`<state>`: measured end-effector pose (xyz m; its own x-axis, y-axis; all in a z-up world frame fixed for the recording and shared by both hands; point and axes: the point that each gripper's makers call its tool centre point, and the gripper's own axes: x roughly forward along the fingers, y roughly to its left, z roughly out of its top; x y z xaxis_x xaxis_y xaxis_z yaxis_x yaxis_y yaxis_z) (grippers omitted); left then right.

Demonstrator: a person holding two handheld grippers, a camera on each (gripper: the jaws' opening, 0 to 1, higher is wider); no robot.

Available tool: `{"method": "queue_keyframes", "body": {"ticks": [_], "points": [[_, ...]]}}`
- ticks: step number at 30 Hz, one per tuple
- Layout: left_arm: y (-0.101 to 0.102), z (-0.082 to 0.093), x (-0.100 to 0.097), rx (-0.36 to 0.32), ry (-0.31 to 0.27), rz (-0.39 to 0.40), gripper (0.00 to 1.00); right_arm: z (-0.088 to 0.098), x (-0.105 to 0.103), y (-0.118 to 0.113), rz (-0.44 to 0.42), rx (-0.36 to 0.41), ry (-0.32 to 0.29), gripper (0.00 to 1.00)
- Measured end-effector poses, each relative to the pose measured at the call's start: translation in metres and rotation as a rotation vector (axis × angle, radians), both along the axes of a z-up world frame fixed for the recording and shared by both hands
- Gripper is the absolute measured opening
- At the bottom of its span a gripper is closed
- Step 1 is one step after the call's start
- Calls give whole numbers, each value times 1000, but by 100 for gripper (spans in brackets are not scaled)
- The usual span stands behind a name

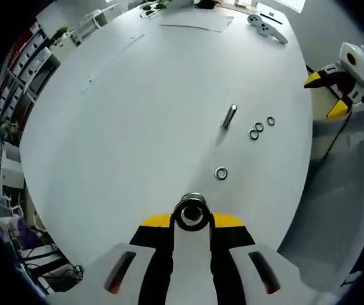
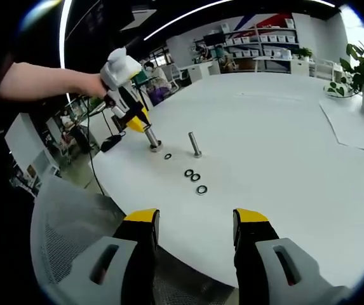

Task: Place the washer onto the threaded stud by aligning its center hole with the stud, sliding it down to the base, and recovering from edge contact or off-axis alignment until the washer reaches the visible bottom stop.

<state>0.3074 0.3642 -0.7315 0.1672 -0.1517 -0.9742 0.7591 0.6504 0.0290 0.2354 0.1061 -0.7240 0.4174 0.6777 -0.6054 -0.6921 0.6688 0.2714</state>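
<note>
Four washers (image 2: 195, 177) lie loose on table (image 2: 283, 146) — stud (image 2: 195, 144) upright beside.

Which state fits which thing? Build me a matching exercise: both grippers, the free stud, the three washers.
Things:
1. left gripper
2. right gripper
3. free stud
4. three washers

States:
A. in a row on the table
B. jaws open, holding nothing
C. standing alone, ungripped
D. shut on the held stud

Pairs: 1-D, 2-B, 3-C, 4-A
</note>
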Motion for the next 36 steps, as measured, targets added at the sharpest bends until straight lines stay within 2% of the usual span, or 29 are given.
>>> {"method": "queue_keyframes", "body": {"ticks": [6, 17, 22, 25, 28, 31, 36], "points": [[-2, -10, 0, 10, 9, -8, 19, 0, -1, -2, -3, -4, 0, 49], [-1, -45, 0, 57, 43, 7, 19, 0, -7, -8, -16, -7, 4, 49], [0, -52, 1, 64, 53, 14, 19, 2, -8, -9, -19, -9, 3, 49], [-1, -53, 0, 60, 55, 13, 19, 2, -8, -9, -21, -10, 2, 49], [0, -52, 1, 36, 68, 91, 20, 3, -8, -9, -23, -10, 1, 49], [2, -52, 0, 20, 65, 116, 21, 3, -11, -9, -23, -8, 2, 49], [1, -39, 5, -31, -11, 184, 31, 3, -16, -7, -11, -5, 8, 49]]}}
